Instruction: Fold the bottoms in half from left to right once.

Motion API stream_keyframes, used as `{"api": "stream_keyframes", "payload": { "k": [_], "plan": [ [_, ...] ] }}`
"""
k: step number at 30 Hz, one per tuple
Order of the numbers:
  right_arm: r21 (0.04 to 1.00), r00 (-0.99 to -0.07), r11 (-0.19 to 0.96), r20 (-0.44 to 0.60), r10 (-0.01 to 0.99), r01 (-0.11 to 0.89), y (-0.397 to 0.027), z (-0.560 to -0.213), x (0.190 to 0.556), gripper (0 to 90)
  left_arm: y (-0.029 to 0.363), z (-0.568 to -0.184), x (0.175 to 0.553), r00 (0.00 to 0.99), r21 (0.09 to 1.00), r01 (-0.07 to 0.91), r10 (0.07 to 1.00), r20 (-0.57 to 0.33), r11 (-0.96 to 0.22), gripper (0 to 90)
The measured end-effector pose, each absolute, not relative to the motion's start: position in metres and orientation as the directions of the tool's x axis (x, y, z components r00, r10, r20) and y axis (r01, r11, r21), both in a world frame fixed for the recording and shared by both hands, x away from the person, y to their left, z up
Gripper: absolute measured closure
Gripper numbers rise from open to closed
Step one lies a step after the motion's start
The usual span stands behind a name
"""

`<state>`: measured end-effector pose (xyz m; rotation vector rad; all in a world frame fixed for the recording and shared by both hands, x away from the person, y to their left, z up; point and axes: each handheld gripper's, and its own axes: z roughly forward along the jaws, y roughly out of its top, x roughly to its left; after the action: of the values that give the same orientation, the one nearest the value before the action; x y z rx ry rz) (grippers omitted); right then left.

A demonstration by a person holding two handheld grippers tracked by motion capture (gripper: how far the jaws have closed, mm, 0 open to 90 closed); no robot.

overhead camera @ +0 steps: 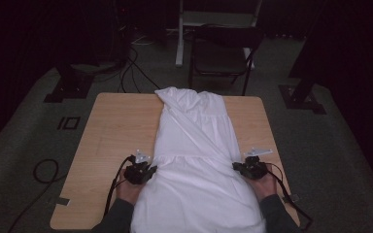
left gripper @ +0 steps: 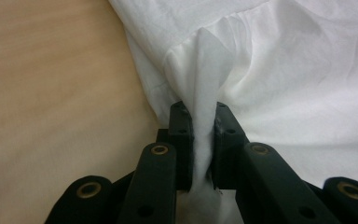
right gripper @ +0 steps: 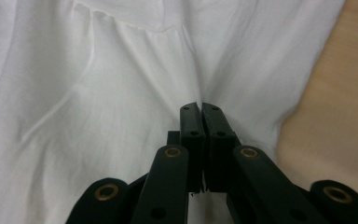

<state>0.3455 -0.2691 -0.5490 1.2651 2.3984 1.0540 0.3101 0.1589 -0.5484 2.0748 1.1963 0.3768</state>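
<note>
The left gripper (left gripper: 204,122) has its jaws clamped on a pinched ridge of white cloth, which bunches up between the pads. The right gripper (right gripper: 201,122) has its jaws pressed nearly together at the opposite edge, with a thin fold of the cloth seemingly caught between them. Both grips belong to one white dress (overhead camera: 196,160) — it lies lengthwise down the middle of the wooden surface (overhead camera: 116,131), top end at twelve o'clock, skirt spilling over the near edge at six. The grippers sit at about eight and four o'clock, just below the gathered seam. So both sides look secured; the fold or lift itself looks not yet begun, with one shoulder already turned across the chest.
</note>
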Motion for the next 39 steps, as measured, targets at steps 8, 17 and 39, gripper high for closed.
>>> {"api": "stream_keyframes", "payload": {
  "k": [8, 17, 39],
  "plan": [
    [0.658, -0.629, 0.399, 0.150, 0.762, 0.639, -0.271, -0.547, 0.294, 87.2, 0.160, -0.547, 0.262, 0.590, 0.676, 0.624, 0.804, -0.078, -0.392, 78.2],
    [0.719, -0.665, 0.414, 0.090, 0.741, 0.558, -0.251, -0.513, 0.326, 55.5, 0.171, -0.524, 0.293, 0.554, 0.771, 0.570, 0.826, -0.106, -0.284, 45.8],
    [0.686, -0.716, 0.434, 0.184, 0.673, 0.584, -0.178, -0.517, 0.422, 90.0, 0.150, -0.537, 0.320, 0.559, 0.738, 0.590, 0.825, -0.081, -0.327, 88.7]
  ]
}}
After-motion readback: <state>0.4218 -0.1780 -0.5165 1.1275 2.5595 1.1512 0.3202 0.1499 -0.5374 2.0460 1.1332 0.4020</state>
